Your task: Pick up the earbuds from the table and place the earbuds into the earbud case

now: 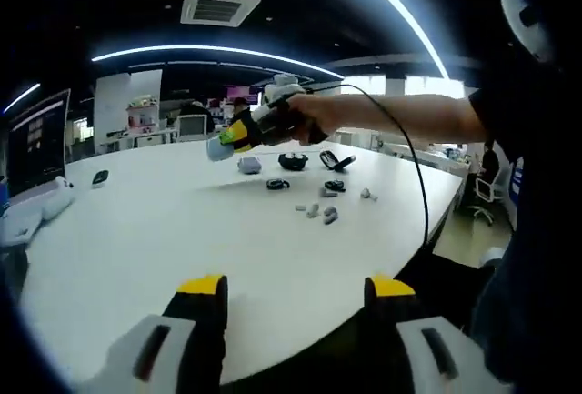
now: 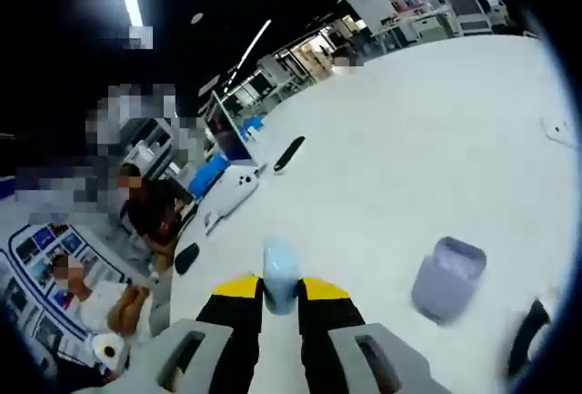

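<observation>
1. Right gripper view: the right gripper (image 2: 280,296) pinches a pale blue earbud case (image 2: 280,276) between narrow jaws; it looks light, smooth and slippery, best held across its flat sides.
2. Small grey earbuds (image 1: 320,212) lie far right on the table (image 1: 164,239), near the dark cases (image 1: 293,161).
3. Left gripper (image 1: 296,298) hovers wide and empty over the near edge.

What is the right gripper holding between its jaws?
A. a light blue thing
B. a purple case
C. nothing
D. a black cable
A: in the right gripper view the right gripper is shut on a small light blue object, while the purple case sits apart on the white table.
</observation>
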Tool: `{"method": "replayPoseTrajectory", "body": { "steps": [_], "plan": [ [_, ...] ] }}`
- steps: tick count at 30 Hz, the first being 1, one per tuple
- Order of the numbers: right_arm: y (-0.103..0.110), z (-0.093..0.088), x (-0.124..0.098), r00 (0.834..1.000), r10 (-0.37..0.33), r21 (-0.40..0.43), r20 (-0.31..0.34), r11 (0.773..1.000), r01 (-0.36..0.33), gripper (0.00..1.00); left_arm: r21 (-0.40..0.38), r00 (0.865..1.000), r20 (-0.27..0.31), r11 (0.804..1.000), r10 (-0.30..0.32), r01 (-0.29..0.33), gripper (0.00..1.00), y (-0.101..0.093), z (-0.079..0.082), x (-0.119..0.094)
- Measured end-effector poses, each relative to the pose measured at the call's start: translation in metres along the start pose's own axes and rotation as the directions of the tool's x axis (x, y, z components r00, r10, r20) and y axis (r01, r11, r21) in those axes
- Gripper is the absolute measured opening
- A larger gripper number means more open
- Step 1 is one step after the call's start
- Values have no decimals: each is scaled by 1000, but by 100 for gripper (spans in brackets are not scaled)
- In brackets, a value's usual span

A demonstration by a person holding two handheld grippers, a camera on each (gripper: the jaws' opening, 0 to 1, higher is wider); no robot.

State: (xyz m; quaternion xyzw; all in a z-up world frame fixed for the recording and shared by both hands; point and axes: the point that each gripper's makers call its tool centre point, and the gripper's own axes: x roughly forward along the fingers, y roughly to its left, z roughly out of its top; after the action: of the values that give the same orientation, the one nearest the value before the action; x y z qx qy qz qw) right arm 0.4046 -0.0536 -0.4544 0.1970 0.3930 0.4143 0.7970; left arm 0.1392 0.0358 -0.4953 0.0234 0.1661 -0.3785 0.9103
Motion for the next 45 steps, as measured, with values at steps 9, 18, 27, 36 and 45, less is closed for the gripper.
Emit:
{"method": "replayPoseTrajectory", "body": {
  "steps": [9,18,27,36,45],
  "plan": [
    [-40,22,20,998,-27,177,-56,984,37,14,-37,999,16,998,45,-44,63,18,-3,-20],
    [-69,23,24,995,-31,306,-93,950,58,15,-60,999,17,997,52,-51,62,24,-4,-25],
    [-69,27,30,992,-44,281,-115,957,75,15,-60,999,43,998,23,-20,62,13,9,-13],
    [-78,28,28,987,-103,224,-122,966,129,19,-66,998,60,998,6,-2,61,5,15,-10],
    [-71,32,15,987,-139,145,-76,978,149,18,-79,998,63,997,1,4,60,0,17,-7]
  ]
}}
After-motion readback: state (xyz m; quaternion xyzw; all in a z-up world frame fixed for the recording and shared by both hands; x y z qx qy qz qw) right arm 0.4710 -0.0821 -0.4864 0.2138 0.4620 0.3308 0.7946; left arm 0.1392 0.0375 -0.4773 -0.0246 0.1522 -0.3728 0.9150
